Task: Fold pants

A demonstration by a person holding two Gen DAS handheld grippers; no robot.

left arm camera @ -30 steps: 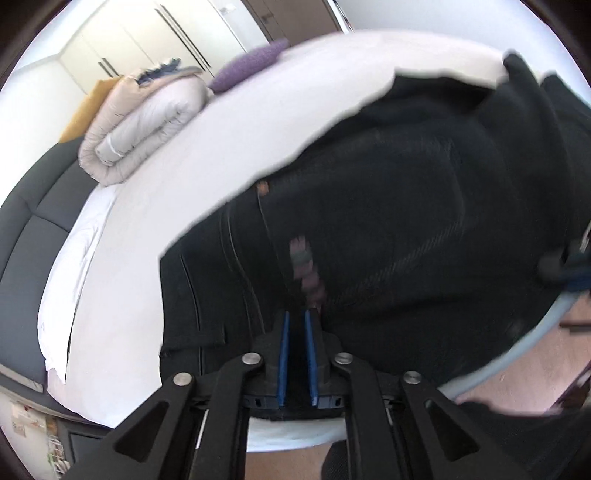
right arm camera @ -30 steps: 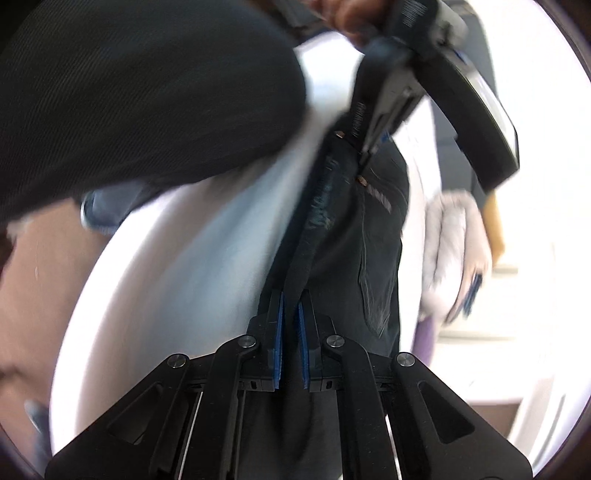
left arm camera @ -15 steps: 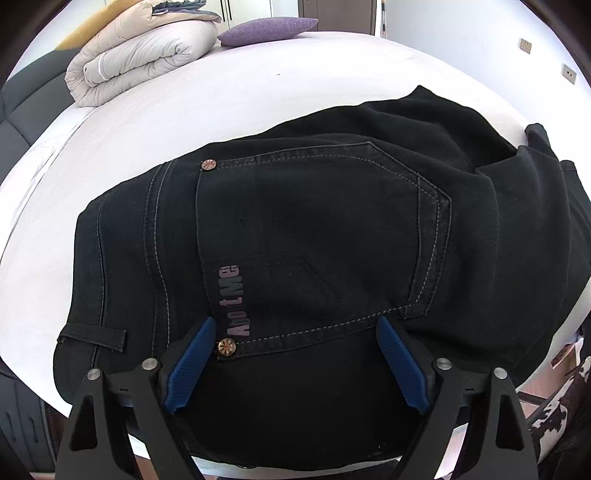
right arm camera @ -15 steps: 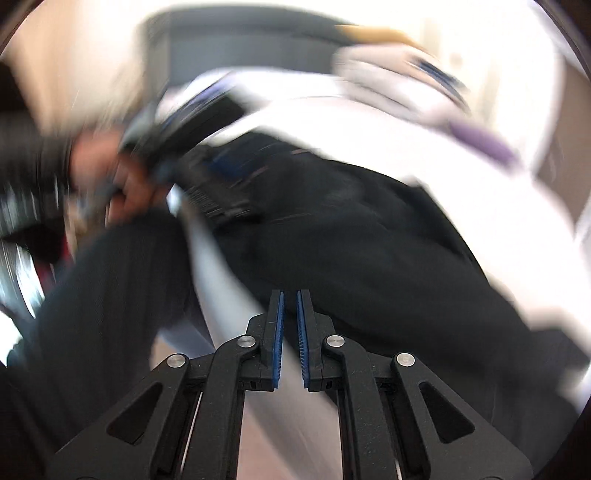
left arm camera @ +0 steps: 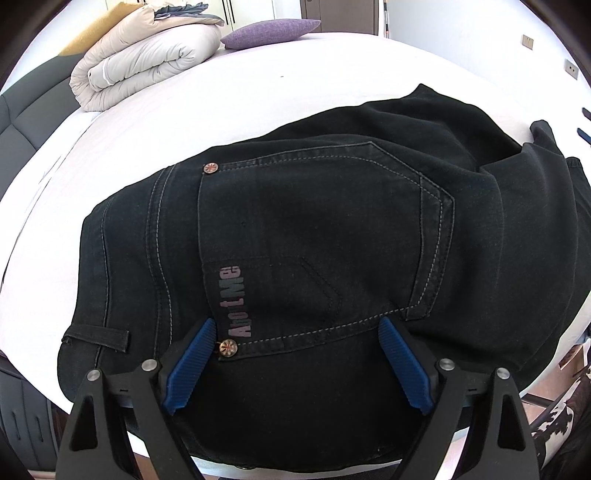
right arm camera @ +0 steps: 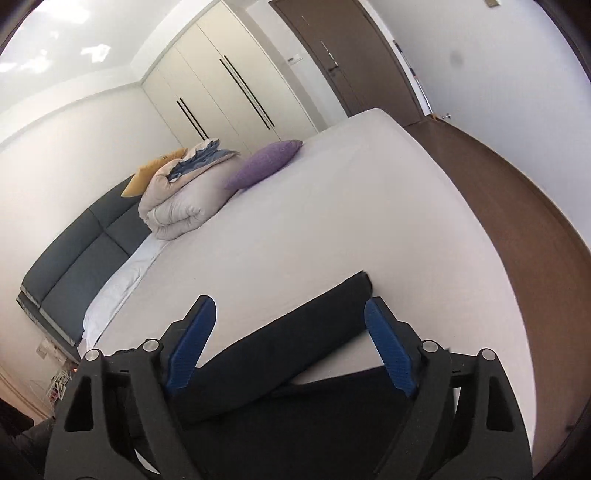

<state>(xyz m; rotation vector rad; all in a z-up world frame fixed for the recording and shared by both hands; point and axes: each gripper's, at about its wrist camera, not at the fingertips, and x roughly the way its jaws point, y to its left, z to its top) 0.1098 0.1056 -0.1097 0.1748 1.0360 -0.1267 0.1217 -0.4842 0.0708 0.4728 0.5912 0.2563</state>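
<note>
Black jeans [left arm camera: 314, 236] lie on the white bed [left arm camera: 207, 107], back pocket and waistband toward me, legs running off to the right. My left gripper [left arm camera: 295, 332] is open and empty, its blue pads just above the waistband by the pocket's rivet. In the right wrist view a black pant leg [right arm camera: 295, 339] lies across the bed [right arm camera: 332, 206] near its edge. My right gripper [right arm camera: 290, 314] is open and empty, spread over that leg.
A rolled beige duvet [left arm camera: 147, 62] and a purple pillow [left arm camera: 269, 31] lie at the head of the bed; both also show in the right wrist view, duvet [right arm camera: 184, 199], pillow [right arm camera: 266, 162]. Brown floor [right arm camera: 517, 206] lies right of the bed. Wardrobe and door stand beyond.
Both grippers were shut on the jeans a second ago. The left opened half a second ago; the right has swung round and now stands open. The jeans lie flat on the bed.
</note>
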